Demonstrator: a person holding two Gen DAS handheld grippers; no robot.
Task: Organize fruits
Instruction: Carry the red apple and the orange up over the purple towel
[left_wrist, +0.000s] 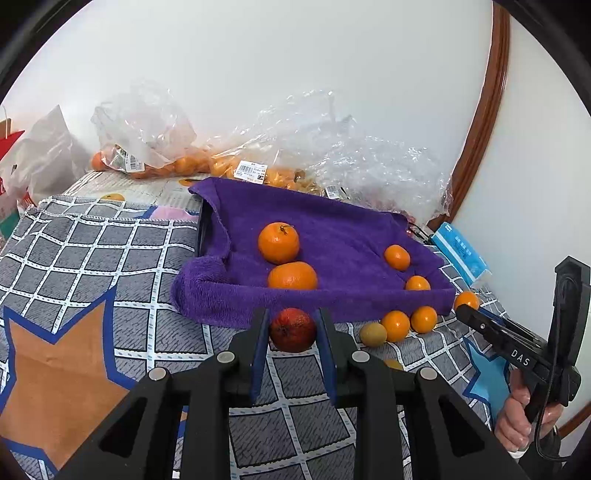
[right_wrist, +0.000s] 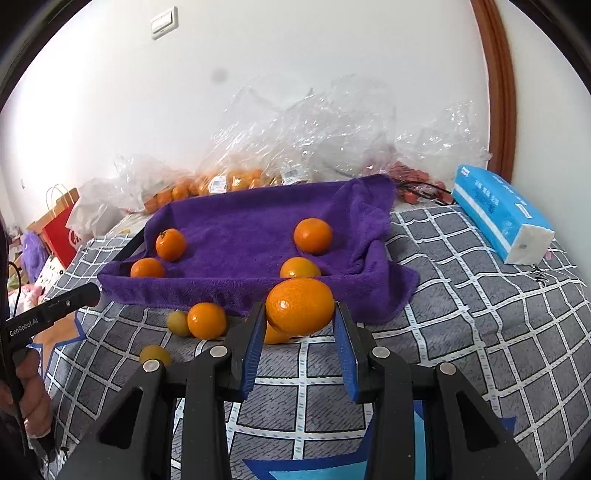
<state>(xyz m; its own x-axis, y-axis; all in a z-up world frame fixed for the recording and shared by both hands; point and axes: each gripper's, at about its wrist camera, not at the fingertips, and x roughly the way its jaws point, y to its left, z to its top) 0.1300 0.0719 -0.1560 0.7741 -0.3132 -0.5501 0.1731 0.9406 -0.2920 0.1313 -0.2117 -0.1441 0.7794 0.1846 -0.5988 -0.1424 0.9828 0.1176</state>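
Blue pads of my left hand-held gripper (left_wrist: 291, 332) clamp a reddish fruit (left_wrist: 292, 329). My right hand-held gripper (right_wrist: 300, 317) grasps an orange (right_wrist: 300, 305) before the purple towel (right_wrist: 251, 236).

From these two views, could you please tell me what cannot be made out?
- Purple towel: what lies beneath it is covered, both views.
- Bagged fruit: count blurred by crinkled plastic.
- Yellowish fruit: mostly hidden behind the left gripper, left view.
- Price labels: too small.
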